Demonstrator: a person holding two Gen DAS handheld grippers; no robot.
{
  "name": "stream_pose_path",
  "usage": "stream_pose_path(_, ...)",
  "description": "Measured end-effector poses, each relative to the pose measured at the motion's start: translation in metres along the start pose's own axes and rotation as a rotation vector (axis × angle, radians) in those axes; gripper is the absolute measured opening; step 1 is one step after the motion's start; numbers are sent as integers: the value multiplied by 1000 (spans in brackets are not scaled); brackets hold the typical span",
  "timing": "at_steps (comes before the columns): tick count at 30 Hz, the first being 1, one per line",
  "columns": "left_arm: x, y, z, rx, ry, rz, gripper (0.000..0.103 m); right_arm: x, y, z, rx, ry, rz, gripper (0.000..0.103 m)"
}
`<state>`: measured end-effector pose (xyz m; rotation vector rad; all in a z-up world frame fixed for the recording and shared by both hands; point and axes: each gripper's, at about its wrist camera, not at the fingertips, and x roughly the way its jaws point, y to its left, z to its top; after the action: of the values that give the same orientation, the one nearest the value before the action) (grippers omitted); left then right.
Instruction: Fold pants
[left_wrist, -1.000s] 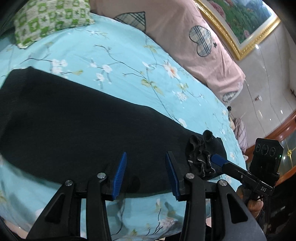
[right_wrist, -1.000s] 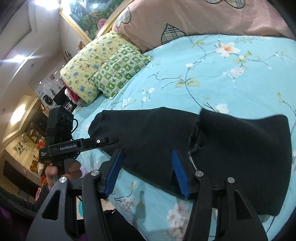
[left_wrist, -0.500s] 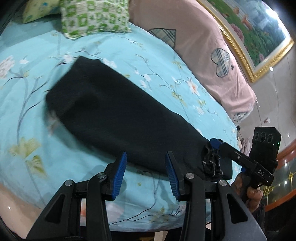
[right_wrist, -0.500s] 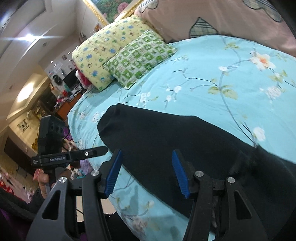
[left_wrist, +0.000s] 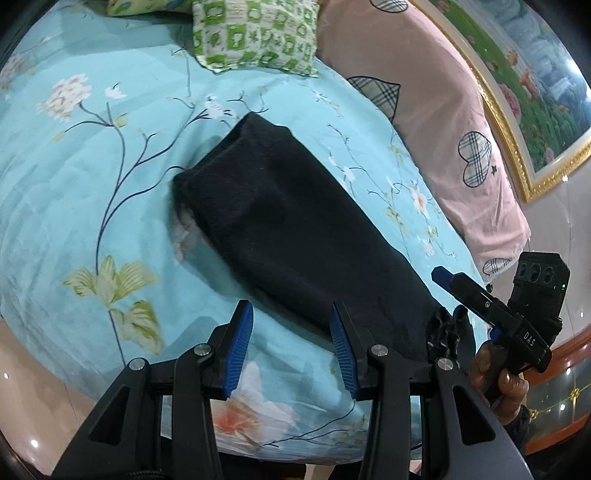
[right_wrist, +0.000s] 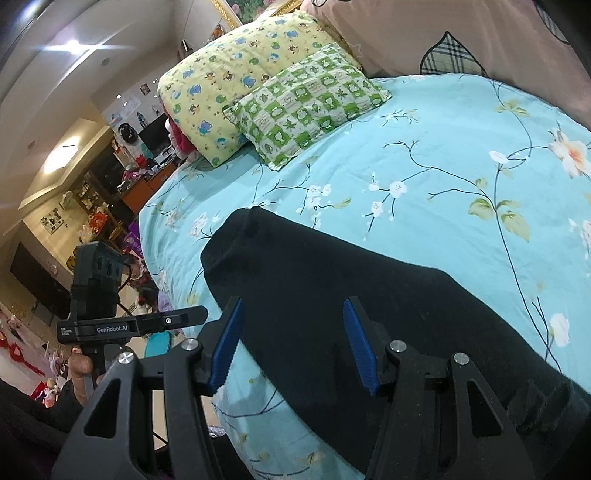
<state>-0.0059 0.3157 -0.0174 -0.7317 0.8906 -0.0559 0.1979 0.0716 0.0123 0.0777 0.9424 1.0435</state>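
Black pants (left_wrist: 295, 229) lie folded lengthwise on the turquoise flowered bed, also in the right wrist view (right_wrist: 351, 295). Their gathered waistband (left_wrist: 443, 328) is at the near right end, the leg end at the far left. My left gripper (left_wrist: 291, 347) is open and empty, above the bed's near edge next to the pants. My right gripper (right_wrist: 291, 343) is open and empty, over the pants' near edge. It shows in the left wrist view (left_wrist: 448, 293) by the waistband. The left gripper shows in the right wrist view (right_wrist: 201, 314) past the bed's edge.
A green checked pillow (left_wrist: 258, 37) and a yellow pillow (right_wrist: 229, 85) lie at the bed's head. A pink quilt (left_wrist: 443, 110) runs along the far side under a framed picture (left_wrist: 535, 74). The bedsheet (left_wrist: 92, 184) spreads around the pants. Cluttered furniture (right_wrist: 92, 192) stands beyond the bed.
Both grippers have pulled back from the pants and stayed open. The pants now lie farther off and look narrower. The right gripper has left the waistband.
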Motion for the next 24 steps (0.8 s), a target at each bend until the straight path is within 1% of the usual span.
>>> stream_pose_path(5,0,10,4,-27,-7,7,44,10,2,7,-16,20,3,57)
stream_pose_path(8,3,17,8,-43,-7,16,48,20,5,14,-37,37,4,57)
stream_pose_path(12,6,24,14,-62,-12,35,48,37,8,30,-74,49,1,57)
stream_pose_path(15,10,31,19,-95,-2,34,50,54,12,44,-117,71,2,57)
stream_pose_path(20,14,34,29,-111,-4,35,50,93,22,66,-213,153,4,57)
stream_pose_path(24,17,35,37,-121,-10,38,52,120,27,76,-255,213,20,57)
